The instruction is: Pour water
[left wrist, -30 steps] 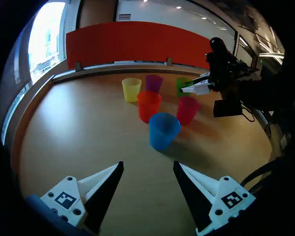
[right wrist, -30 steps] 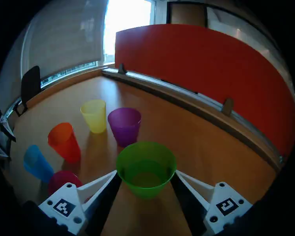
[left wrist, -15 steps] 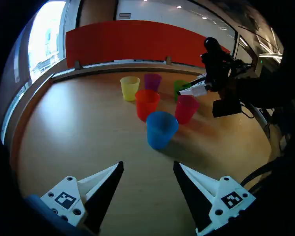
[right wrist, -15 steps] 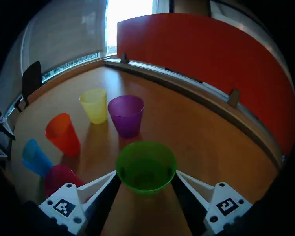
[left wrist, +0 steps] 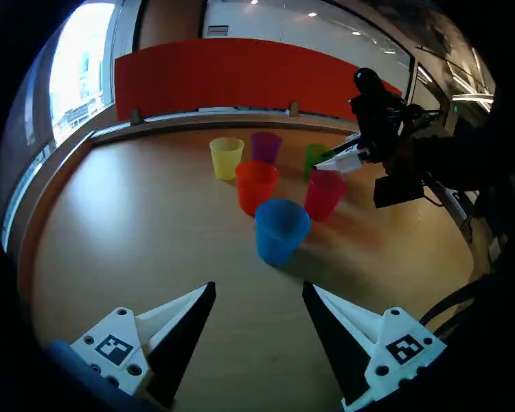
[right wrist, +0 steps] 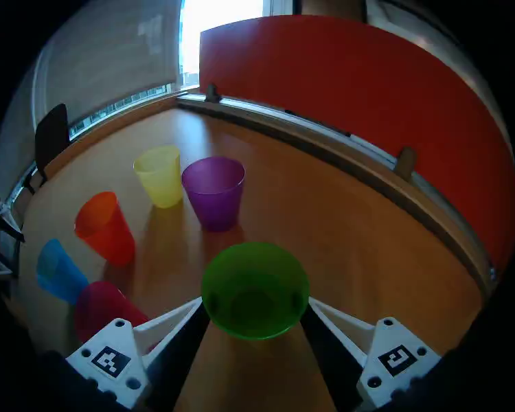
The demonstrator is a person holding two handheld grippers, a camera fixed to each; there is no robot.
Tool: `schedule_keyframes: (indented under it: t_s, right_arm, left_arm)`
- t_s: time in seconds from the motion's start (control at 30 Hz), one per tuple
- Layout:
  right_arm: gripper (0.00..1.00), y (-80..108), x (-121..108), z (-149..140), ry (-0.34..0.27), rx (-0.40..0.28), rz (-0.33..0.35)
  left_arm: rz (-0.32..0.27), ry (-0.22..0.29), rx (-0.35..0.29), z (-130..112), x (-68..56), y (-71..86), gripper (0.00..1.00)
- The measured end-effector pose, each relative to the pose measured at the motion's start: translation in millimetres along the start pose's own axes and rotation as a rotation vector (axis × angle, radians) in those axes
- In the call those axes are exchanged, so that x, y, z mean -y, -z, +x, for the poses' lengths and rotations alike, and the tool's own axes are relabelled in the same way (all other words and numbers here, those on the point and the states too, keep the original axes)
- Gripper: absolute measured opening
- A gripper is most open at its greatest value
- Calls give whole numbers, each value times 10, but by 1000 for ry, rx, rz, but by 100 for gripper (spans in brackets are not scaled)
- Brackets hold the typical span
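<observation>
Right gripper (right wrist: 254, 307): fingers clamped on the green cup (right wrist: 255, 288), one on each side under the rim.
Left gripper (left wrist: 257, 287): fingers wide apart, holding nothing, over the bench (left wrist: 120, 206).
Left gripper view: right gripper side-on; green cup just behind the pink cup (left wrist: 323, 193); blue cup (left wrist: 279, 230) nearest.
Right gripper view: looks down into the green cup's mouth; cannot tell if it holds water.

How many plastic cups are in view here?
6: green cup in the right gripper; purple cup and yellow cup beyond it; orange cup, blue cup, pink cup to its left. None appears hidden.
</observation>
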State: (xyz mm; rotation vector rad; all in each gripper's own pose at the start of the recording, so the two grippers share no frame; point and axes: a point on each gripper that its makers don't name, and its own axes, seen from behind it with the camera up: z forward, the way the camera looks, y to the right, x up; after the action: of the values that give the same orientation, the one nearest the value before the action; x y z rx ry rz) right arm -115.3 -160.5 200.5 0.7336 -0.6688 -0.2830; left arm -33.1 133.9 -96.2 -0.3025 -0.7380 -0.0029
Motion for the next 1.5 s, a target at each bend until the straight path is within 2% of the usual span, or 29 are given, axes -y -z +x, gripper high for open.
schedule_keyframes:
  t_s: [0.37, 0.7, 0.97, 1.5]
  right_arm:
    - [95, 33, -3, -47, 13, 21, -9]
    - [95, 190, 0, -169, 7, 29, -12]
    - [95, 395, 64, -315, 5, 34, -19]
    - [95, 942, 185, -540, -57, 5, -73]
  left_arm:
    - [4, 1, -7, 14, 18, 26, 94]
    - [5, -5, -20, 69, 10, 37, 94]
    - [8, -22, -33, 116, 7, 72, 94]
    - [25, -47, -56, 169, 51, 283, 94]
